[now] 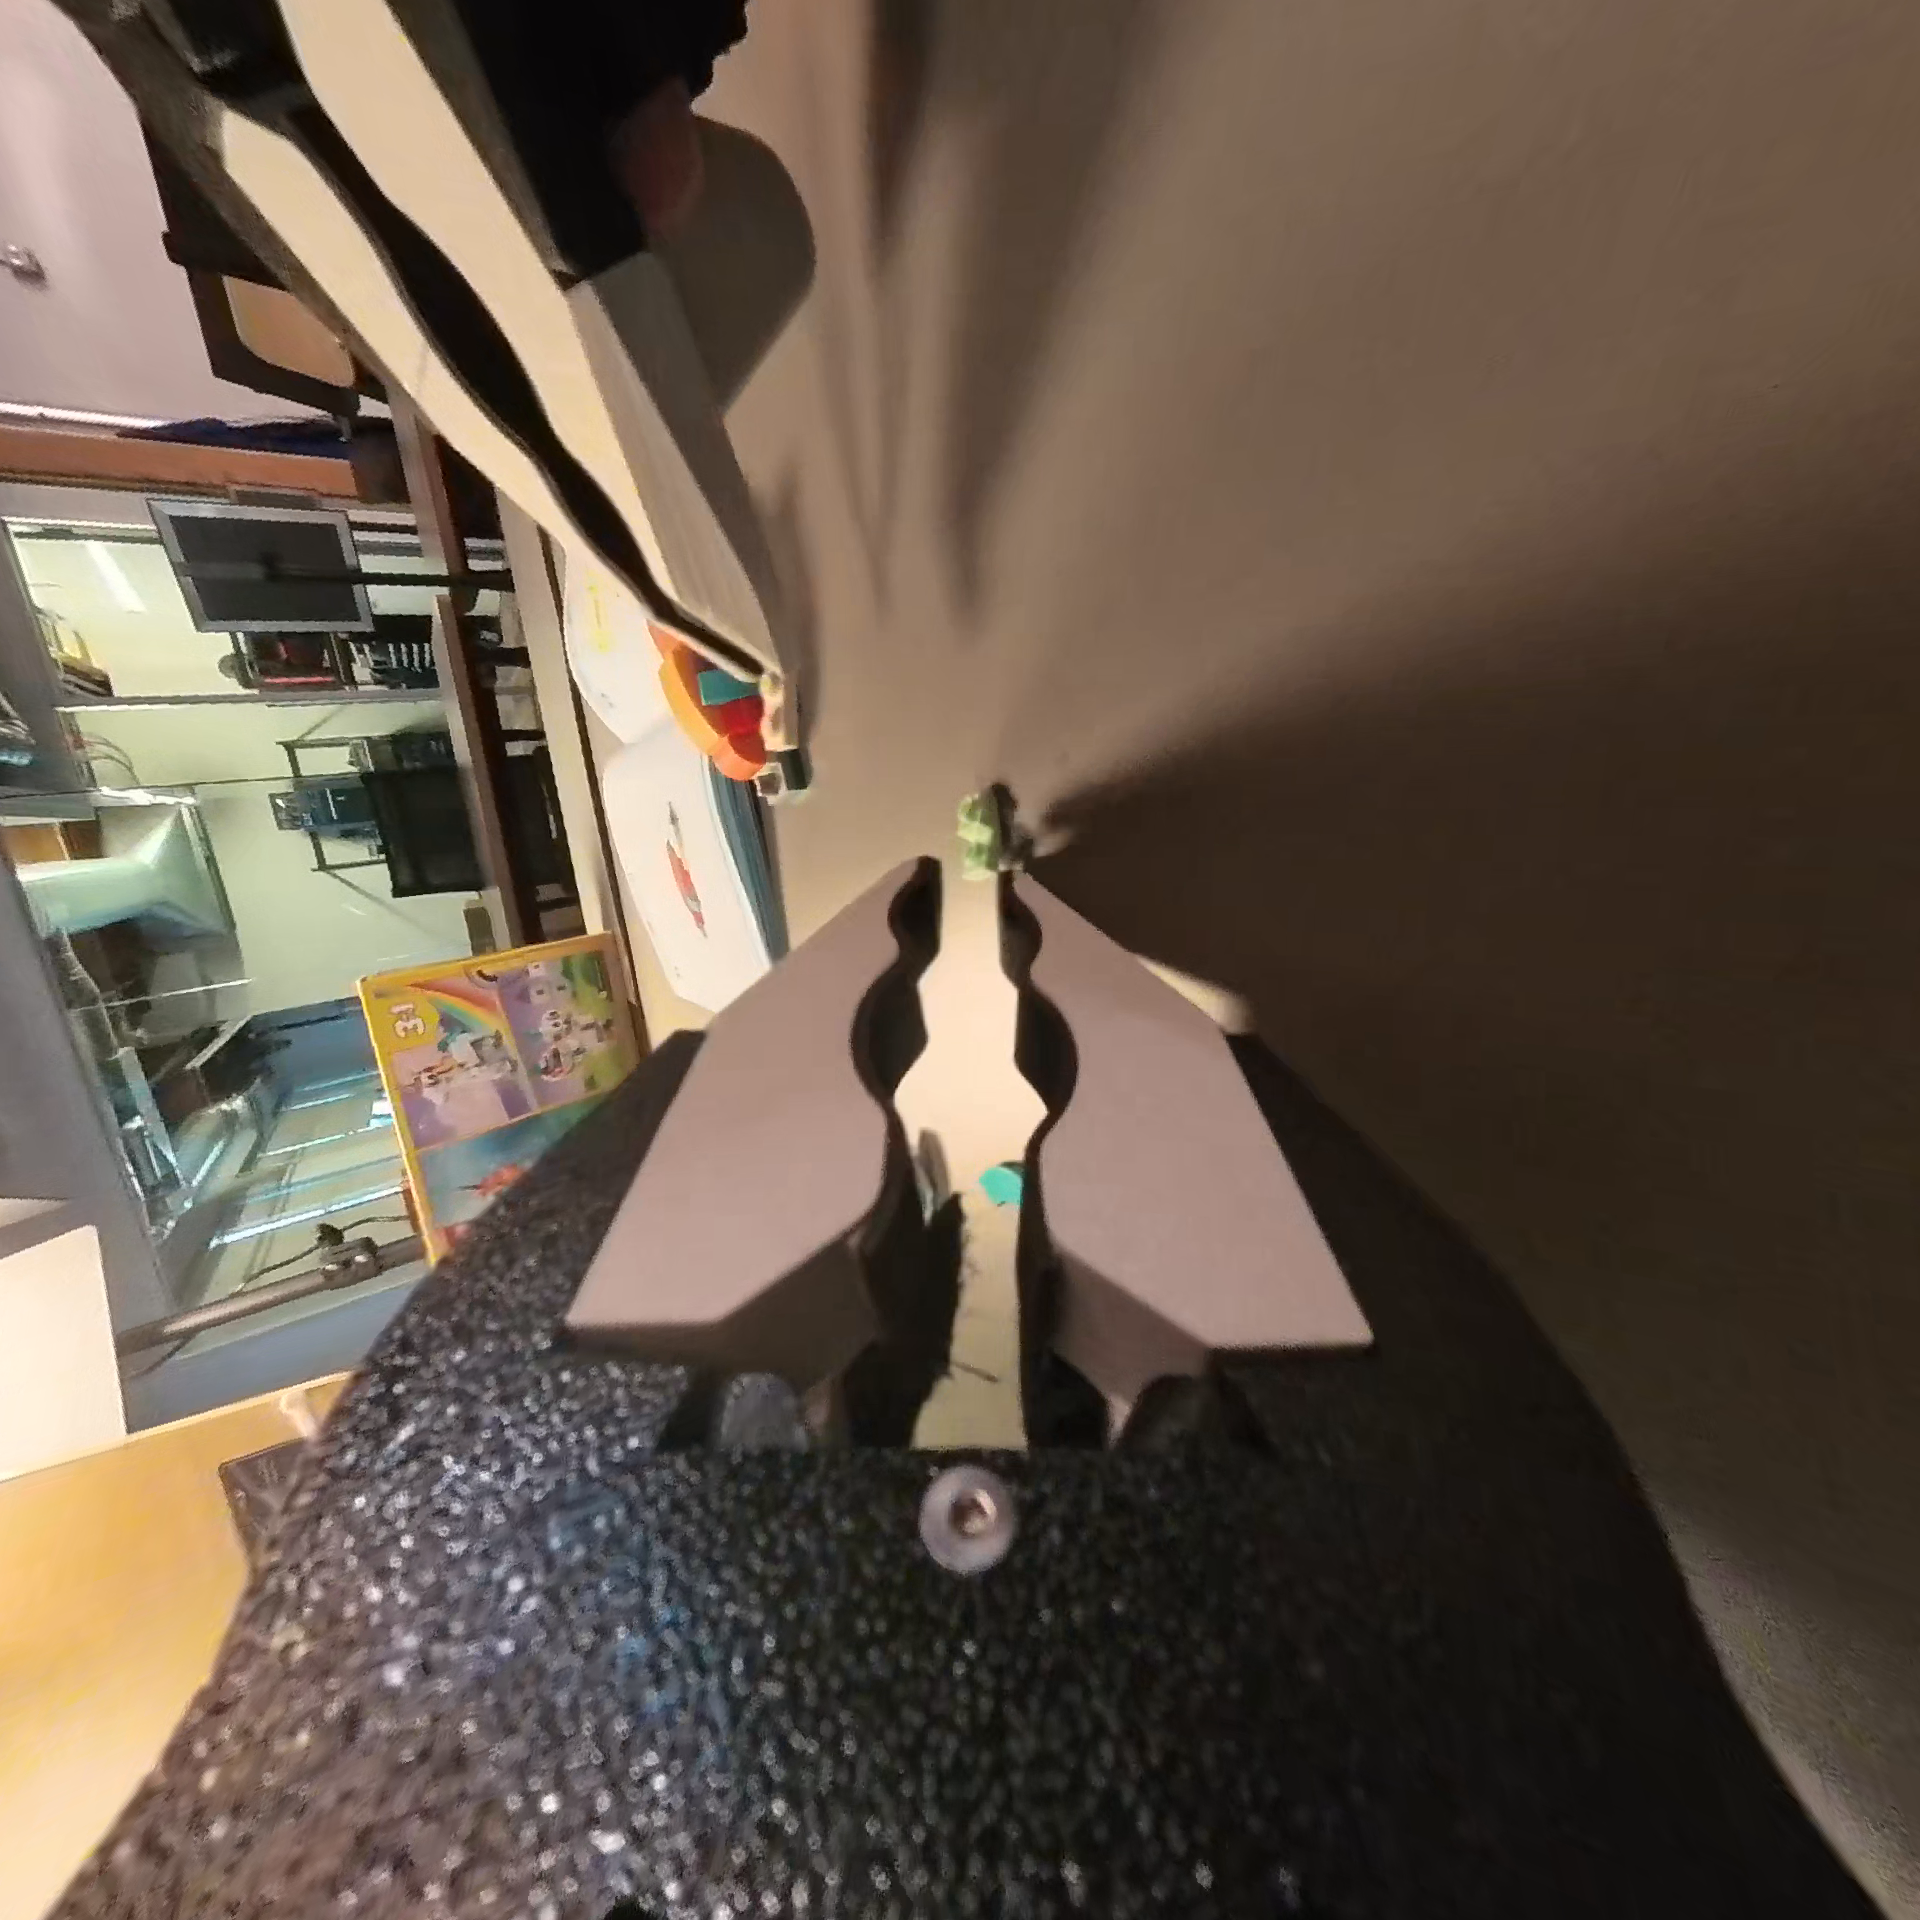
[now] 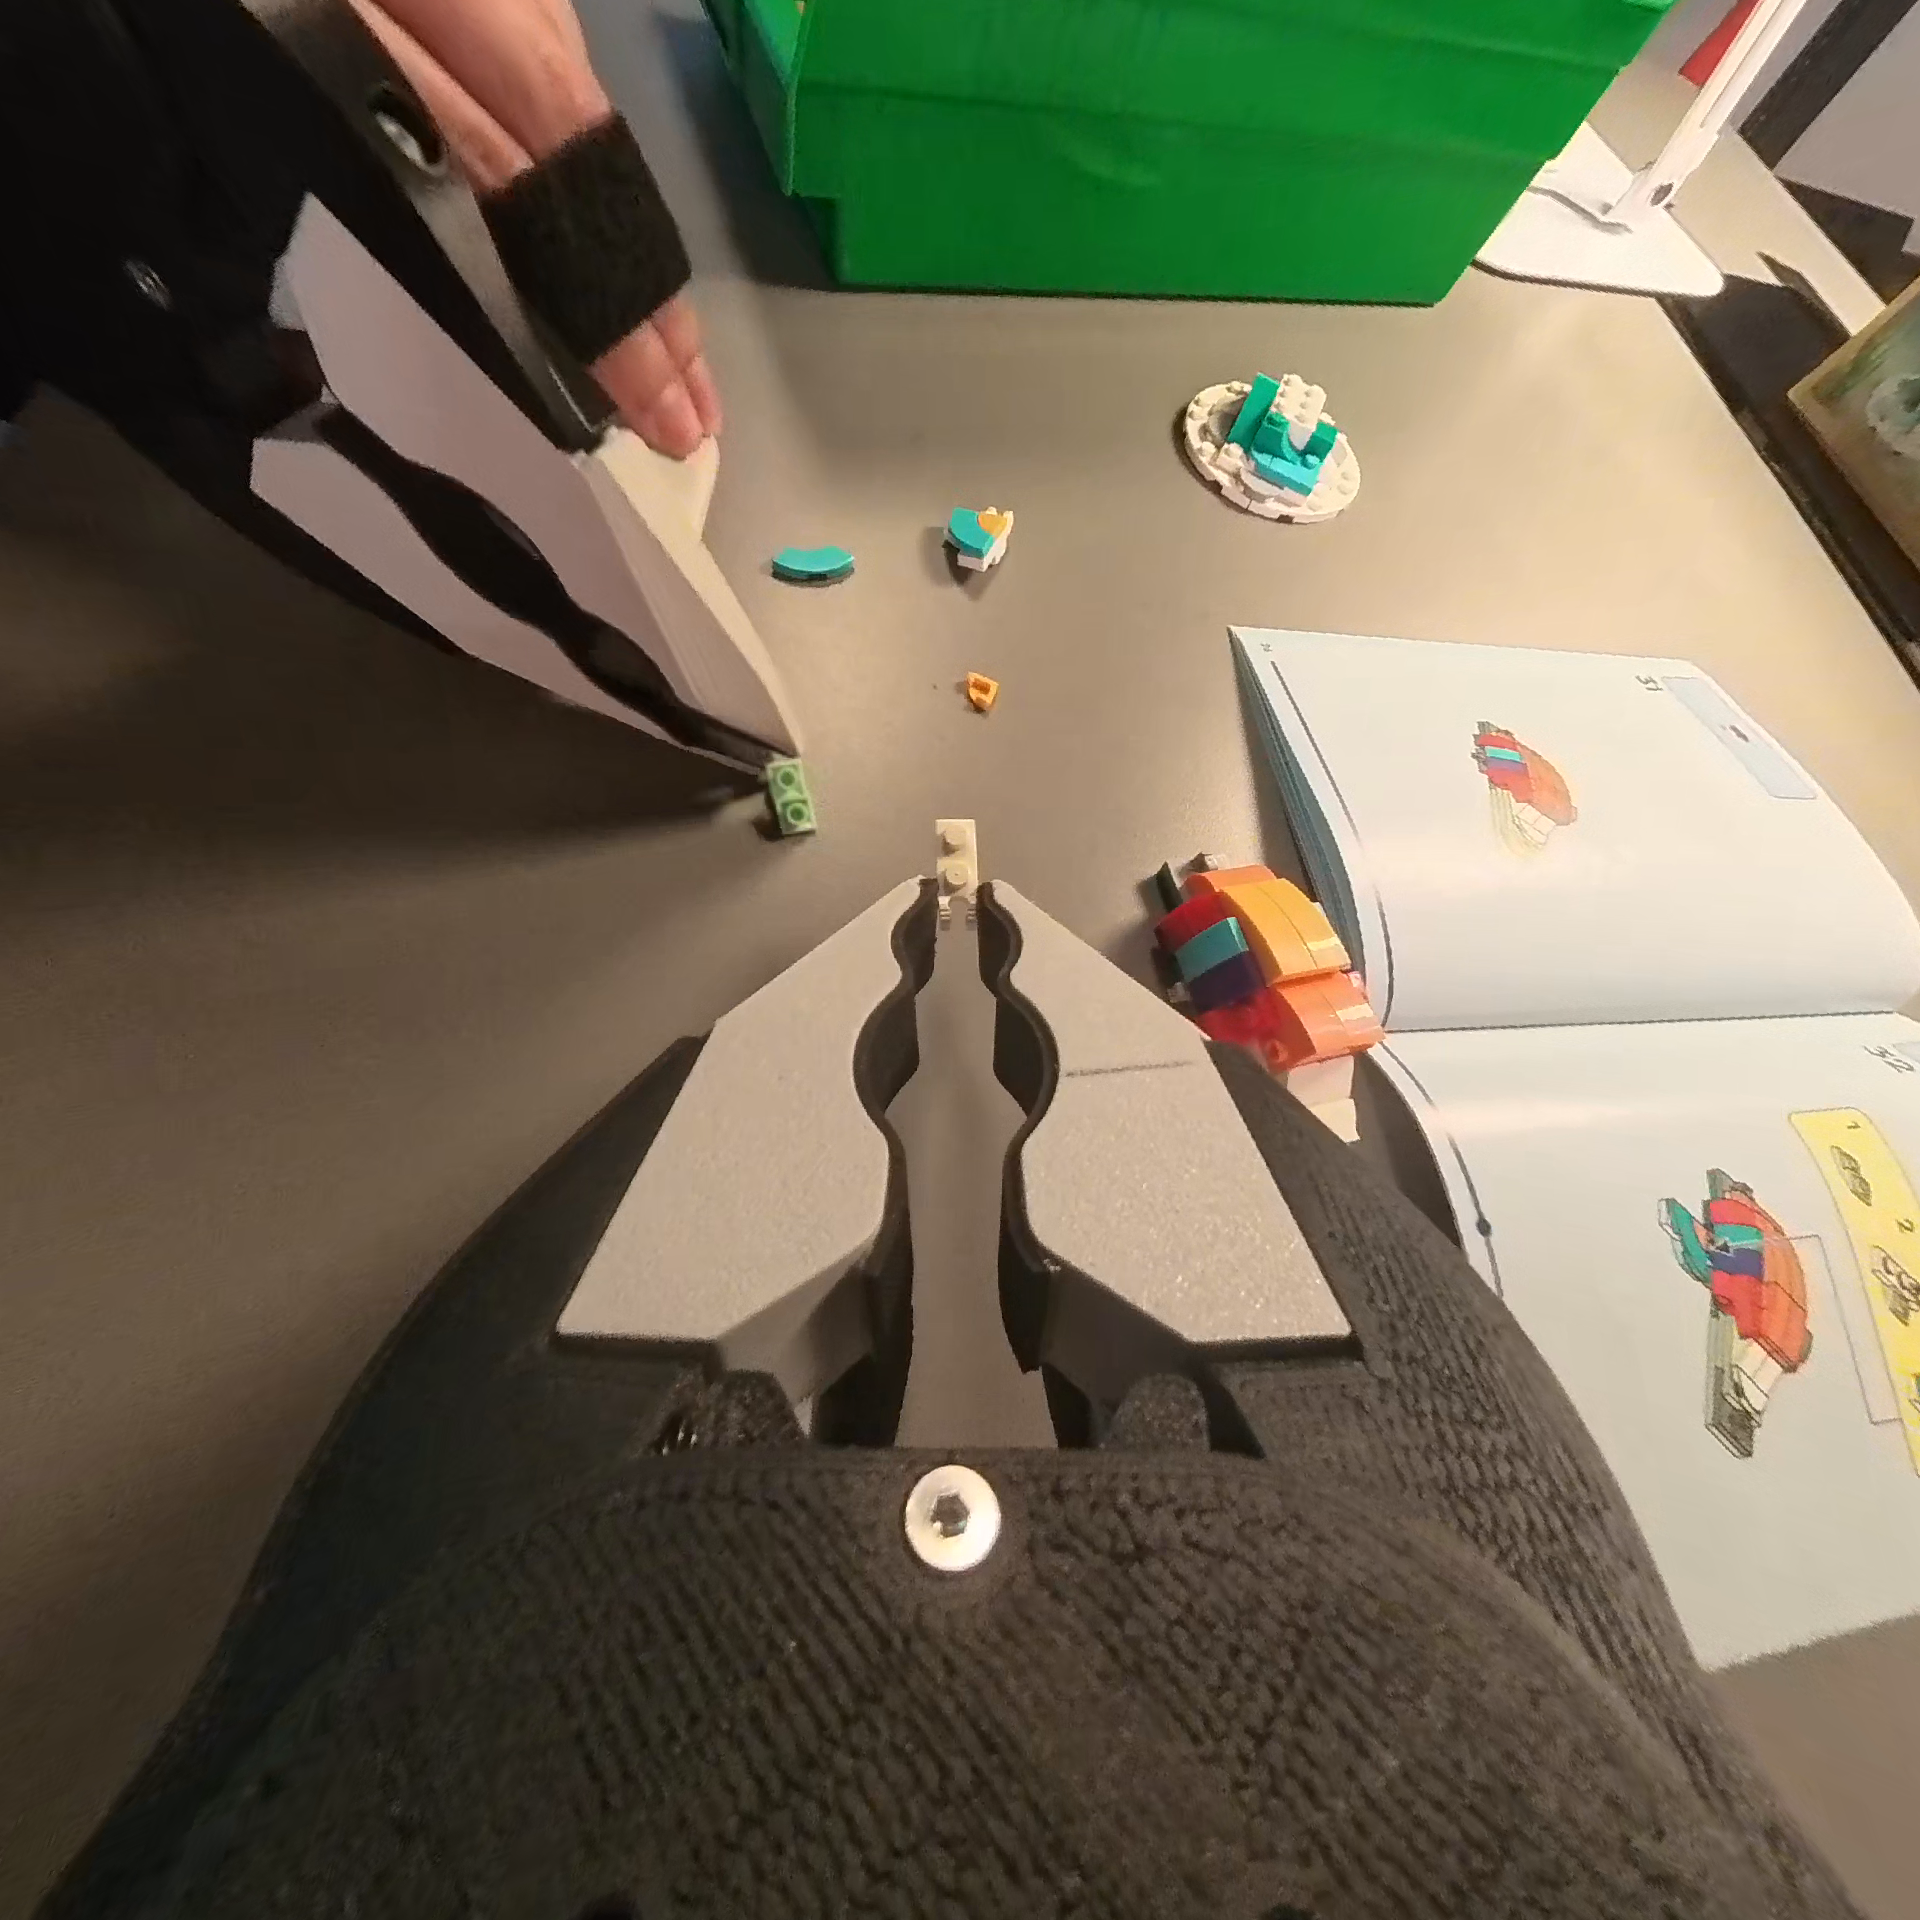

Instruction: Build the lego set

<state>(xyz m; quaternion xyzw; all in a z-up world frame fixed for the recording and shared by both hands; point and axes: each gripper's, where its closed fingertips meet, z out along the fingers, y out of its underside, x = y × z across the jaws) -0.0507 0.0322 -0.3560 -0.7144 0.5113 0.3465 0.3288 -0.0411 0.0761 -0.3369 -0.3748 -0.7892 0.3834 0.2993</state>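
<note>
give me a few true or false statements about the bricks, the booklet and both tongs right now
1. The right tongs grip a small white plate at their tips. True.
2. The green brick lies on the table at the tip of the left tongs. True.
3. The instruction booklet is shut. False: it lies open, showing build pictures.
4. The orange and red model stands on the round white base. False: it lies against the booklet's edge; the base carries a teal and white build.
5. The tiny orange piece lies loose on the table, apart from the other bricks. True.
6. The big box behind the bricks is blue. False: it is green.
</note>
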